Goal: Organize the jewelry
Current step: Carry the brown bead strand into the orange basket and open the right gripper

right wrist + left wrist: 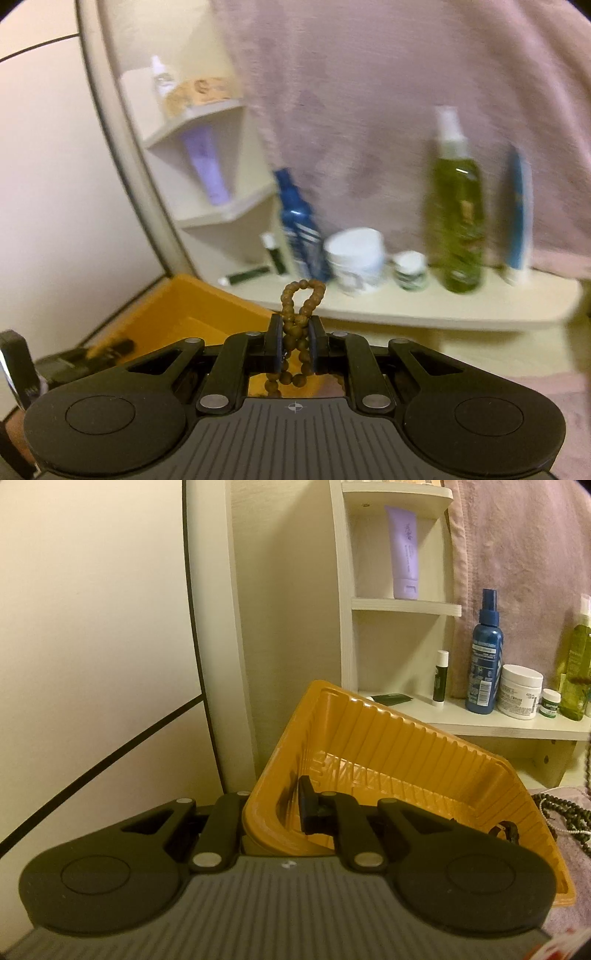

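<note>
Filling the lower centre of the left wrist view, the orange tray (369,746) sits tilted, its near wall clamped between the closed fingers of the left gripper (273,808). In the right wrist view's lower centre, the right gripper (295,347) pinches a brown bead string (299,317), one loop poking above the fingertips.

— How's the light?
— Warm, yellowish and dim in both views, soft and even; no clear source shows. The orange tray (373,760) carries a small dark shadow on its inner wall.
— Sharpness?
— The left wrist view is crisp: labels on the blue spray bottle (484,664) almost read. The right wrist view is smeared by motion; the green bottle (457,218) and white jar (355,258) are streaked, while the brown bead string (300,325) stays sharp.
— Edges?
— Fisheye bending, dark corners.
</note>
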